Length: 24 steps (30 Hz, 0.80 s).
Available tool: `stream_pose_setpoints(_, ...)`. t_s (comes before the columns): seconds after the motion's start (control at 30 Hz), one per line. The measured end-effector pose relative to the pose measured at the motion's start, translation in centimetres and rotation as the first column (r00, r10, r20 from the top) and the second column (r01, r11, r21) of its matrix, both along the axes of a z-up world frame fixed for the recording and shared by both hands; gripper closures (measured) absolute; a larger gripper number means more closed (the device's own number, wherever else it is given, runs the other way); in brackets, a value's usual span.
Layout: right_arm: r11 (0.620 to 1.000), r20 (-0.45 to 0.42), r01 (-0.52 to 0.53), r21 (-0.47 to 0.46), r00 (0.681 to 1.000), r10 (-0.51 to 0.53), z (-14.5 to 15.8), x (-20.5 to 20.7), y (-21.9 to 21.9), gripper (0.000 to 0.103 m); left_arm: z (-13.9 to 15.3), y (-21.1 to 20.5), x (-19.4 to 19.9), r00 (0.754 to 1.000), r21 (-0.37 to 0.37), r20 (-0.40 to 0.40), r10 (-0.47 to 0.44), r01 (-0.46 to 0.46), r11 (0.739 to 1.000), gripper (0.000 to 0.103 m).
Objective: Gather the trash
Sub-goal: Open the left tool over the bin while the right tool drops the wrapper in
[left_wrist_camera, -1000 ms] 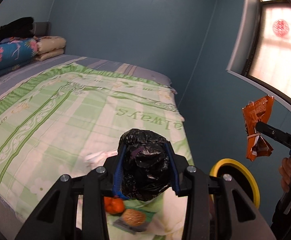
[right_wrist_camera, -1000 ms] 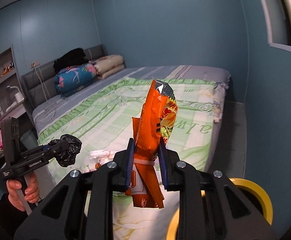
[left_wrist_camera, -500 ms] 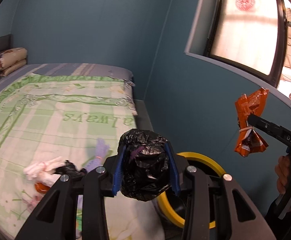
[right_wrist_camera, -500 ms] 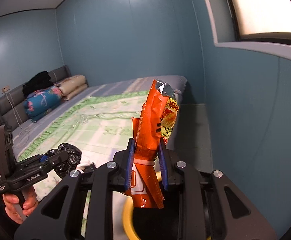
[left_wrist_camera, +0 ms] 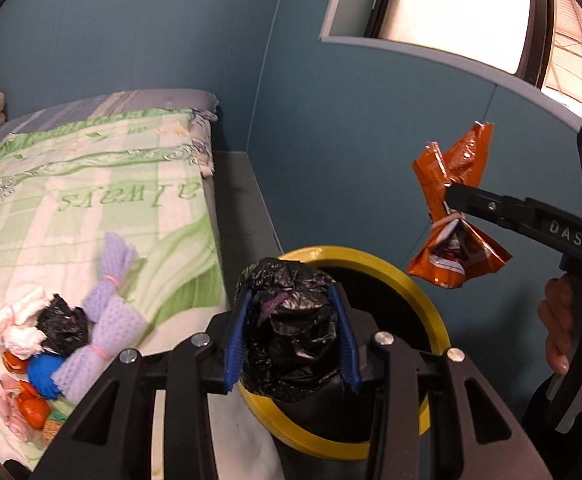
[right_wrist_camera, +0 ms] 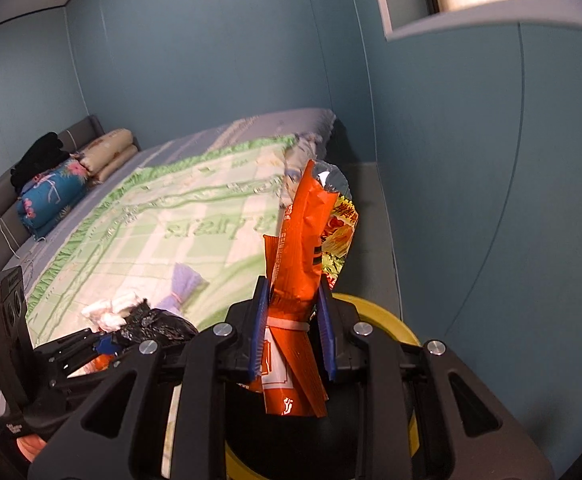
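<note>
- Trash, left wrist view: the crumpled black plastic bag (left_wrist_camera: pixel 291 328) sits clamped in the left gripper (left_wrist_camera: pixel 291 332), which has swung from over the bed (left_wrist_camera: pixel 91 200) to above the yellow-rimmed bin (left_wrist_camera: pixel 431 312). More litter, including a purple foam net (left_wrist_camera: pixel 107 320), waits on the quilt.
- Right wrist view: the right gripper (right_wrist_camera: pixel 293 332) pinches an orange snack wrapper (right_wrist_camera: pixel 303 280), likewise carried to the bin (right_wrist_camera: pixel 391 320); it probably hangs over the mouth, so dropping looks next.

Bin (left_wrist_camera: pixel 419 300): near rim and interior hidden behind black bag (left_wrist_camera: pixel 291 328) and gripper frame. Print on snack wrapper (right_wrist_camera: pixel 307 264) too small to read. Trash pile (left_wrist_camera: pixel 43 352) at bed's (left_wrist_camera: pixel 91 208) near edge partly overlapping; lowest items unidentifiable. Person's hand (left_wrist_camera: pixel 563 328) cut by right edge.
</note>
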State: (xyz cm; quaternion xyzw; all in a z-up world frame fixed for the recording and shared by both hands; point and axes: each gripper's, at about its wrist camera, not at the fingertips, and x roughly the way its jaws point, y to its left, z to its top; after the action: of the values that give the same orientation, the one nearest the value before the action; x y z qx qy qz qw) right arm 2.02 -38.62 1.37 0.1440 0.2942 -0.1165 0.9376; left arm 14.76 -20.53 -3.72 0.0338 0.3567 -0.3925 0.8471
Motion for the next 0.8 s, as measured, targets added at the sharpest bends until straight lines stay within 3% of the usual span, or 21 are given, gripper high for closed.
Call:
stream_pose_setpoints(0.3, 0.998, -0.09, 0.016, 0.066, 0.996, -0.01, -3.7, 1.9, -2.4, 0.08, -3.7, -2.8, 0.0, 0.996, 0.048, -0.068, -0.058, 0.061, 0.997, 0.065)
stream_pose_setpoints(0.53, 0.994, -0.1, 0.035, 0.102, 0.995, -0.025, -4.2, 2.5, -3.2, 0.076, -4.1, -3.0, -0.5, 0.996, 0.041, -0.065, -0.061, 0.064, 0.997, 0.059)
stream_pose_setpoints(0.63, 0.993, -0.093, 0.045, 0.11, 0.995, -0.035, -4.1, 2.5, -3.6, 0.071, -3.8, -2.5, -0.4, 0.997, 0.025, -0.062, -0.038, 0.04, 0.999, 0.046)
stream_pose_setpoints(0.7, 0.992, -0.087, 0.051, 0.117, 0.995, -0.041, -4.0, 2.4, -3.7, 0.061, -3.2, -2.0, -0.3, 0.999, 0.015, -0.048, -0.022, 0.022, 1.0, 0.033)
stream_pose_setpoints(0.8, 0.991, -0.082, 0.056, 0.119, 0.996, -0.046, -3.8, 2.3, -3.7, 0.06, -2.5, -1.3, -0.3, 1.0, 0.008, -0.02, 0.001, -0.001, 1.0, 0.022)
